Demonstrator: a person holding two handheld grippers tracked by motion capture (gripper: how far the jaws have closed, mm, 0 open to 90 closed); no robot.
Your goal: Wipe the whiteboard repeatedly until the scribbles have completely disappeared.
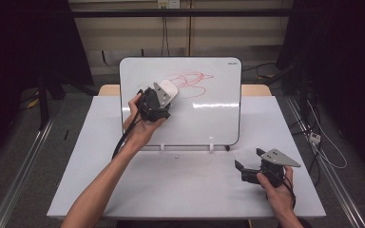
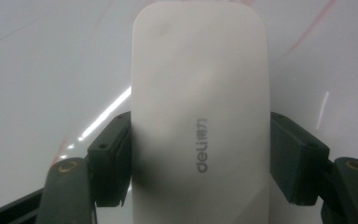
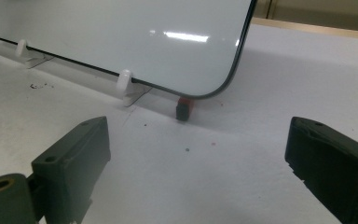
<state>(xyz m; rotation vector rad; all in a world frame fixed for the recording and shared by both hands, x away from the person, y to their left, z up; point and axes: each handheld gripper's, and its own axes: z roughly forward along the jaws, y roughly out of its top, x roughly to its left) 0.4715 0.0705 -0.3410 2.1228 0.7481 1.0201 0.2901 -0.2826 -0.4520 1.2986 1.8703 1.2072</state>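
Observation:
A whiteboard (image 1: 209, 114) stands tilted on the table, with red scribbles (image 1: 192, 80) near its top middle. My left gripper (image 1: 164, 95) is shut on a white eraser (image 1: 168, 89) and holds it against the board just left of the scribbles. In the left gripper view the eraser (image 2: 200, 116) sits between both black jaws, and faint red lines (image 2: 307, 32) run over the board behind it. My right gripper (image 1: 241, 167) rests on the table at the front right with its jaws wide apart and nothing between them. The right gripper view looks at the whiteboard's lower corner (image 3: 214, 91).
The board rests on white clips (image 3: 125, 84) and a small red-and-black foot (image 3: 184, 108). The white table (image 1: 180, 190) spreads in front of the board. Cables (image 1: 323, 142) lie on the floor at the right, and metal rails (image 1: 24, 166) run beside the table.

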